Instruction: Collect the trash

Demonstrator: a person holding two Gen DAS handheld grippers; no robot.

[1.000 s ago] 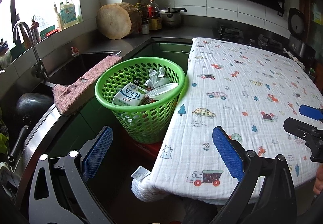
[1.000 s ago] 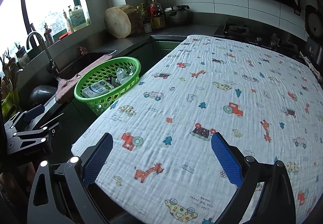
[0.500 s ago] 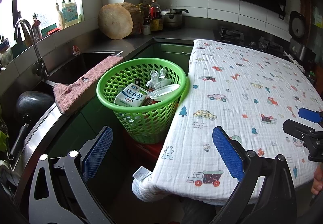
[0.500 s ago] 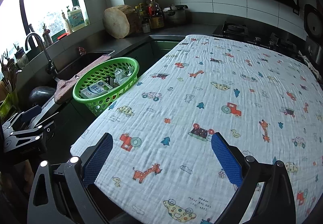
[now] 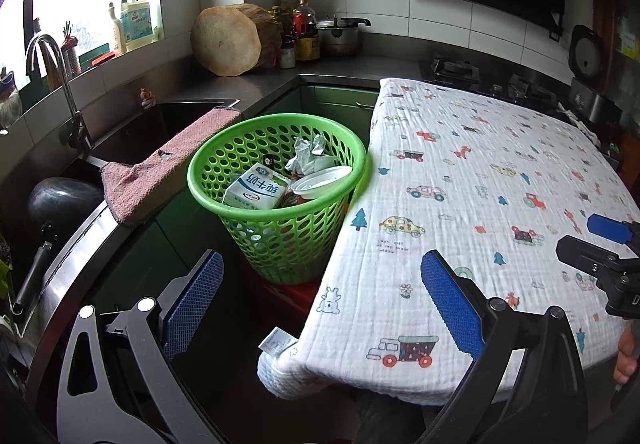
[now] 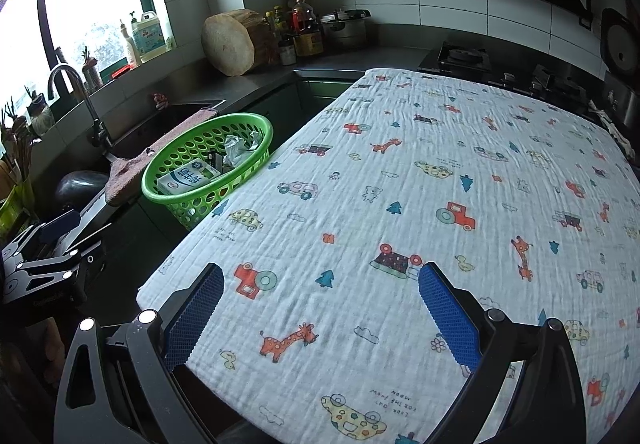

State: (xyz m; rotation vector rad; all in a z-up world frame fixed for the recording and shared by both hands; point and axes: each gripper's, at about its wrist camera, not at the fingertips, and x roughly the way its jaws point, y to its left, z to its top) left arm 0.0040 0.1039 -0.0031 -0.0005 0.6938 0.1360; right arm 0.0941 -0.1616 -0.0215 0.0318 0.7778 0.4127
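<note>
A green perforated basket [image 5: 276,236] stands beside the table's left edge; it also shows in the right wrist view [image 6: 200,204]. It holds a milk carton [image 5: 256,192], crumpled foil [image 5: 310,156] and a white plastic lid [image 5: 322,180]. My left gripper [image 5: 320,296] is open and empty, held in front of and below the basket. My right gripper [image 6: 320,304] is open and empty over the near edge of the table. The right gripper also shows at the right edge of the left wrist view [image 5: 600,256], and the left gripper shows at the left edge of the right wrist view [image 6: 44,264].
The table is covered by a white cloth with cartoon cars [image 6: 440,184]. A pink towel [image 5: 160,168] hangs over the sink edge [image 5: 132,132]. A faucet [image 5: 56,84], a wooden chopping block [image 5: 228,40], bottles and a pot [image 5: 340,36] line the counter. A stove [image 5: 456,68] is at the back.
Both grippers have drifted slightly back and up, so the basket and table look a little lower and farther. Both stay open and empty.
</note>
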